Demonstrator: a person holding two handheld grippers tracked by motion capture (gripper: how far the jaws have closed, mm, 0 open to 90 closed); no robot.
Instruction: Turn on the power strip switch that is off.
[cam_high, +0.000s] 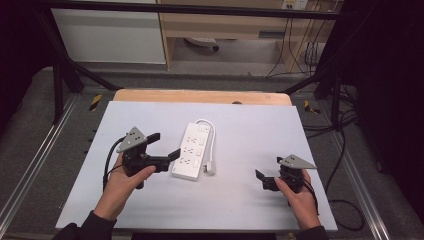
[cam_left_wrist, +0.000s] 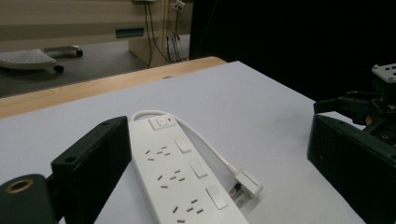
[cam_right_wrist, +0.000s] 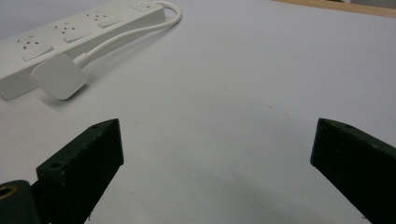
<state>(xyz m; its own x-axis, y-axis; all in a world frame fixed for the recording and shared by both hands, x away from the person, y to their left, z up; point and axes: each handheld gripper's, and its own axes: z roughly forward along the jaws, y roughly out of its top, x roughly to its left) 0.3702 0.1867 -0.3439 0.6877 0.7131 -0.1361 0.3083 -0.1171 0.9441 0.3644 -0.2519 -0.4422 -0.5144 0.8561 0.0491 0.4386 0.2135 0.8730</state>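
**Both tongs wide open, power strip lying free between them**

My left tongs (cam_high: 163, 145) hang over the left half of the table (cam_high: 250, 200), jaws spread wide and holding nothing. One jaw tip sits just beside the near left edge of the white power strip (cam_high: 192, 151); I cannot tell whether it touches. In the left gripper view the strip (cam_left_wrist: 180, 179) runs away from me in the gap between my two black jaws, its round switch at the far end and three groups of sockets along its top.

The strip lies flat near the middle of the table, long side running from near to far, slightly tilted. Its white cable (cam_high: 212, 137) leaves the far end, loops round and comes back along the right side, ending in the white plug (cam_high: 210, 169), which rests on the table just beside the strip's near right corner. In the left gripper view the plug (cam_left_wrist: 245, 185) lies with its pins showing.

My right tongs (cam_high: 264, 179) are low over the right side of the table, well apart from the strip, jaws pointing left toward it. They too are open wide and empty: in the right gripper view bare table lies between the jaws, with the plug (cam_right_wrist: 58, 77) and the strip (cam_right_wrist: 70, 32) farther off at upper left.

My left hand (cam_high: 120, 187) and right hand (cam_high: 297, 192) grip the handles from the near edge.
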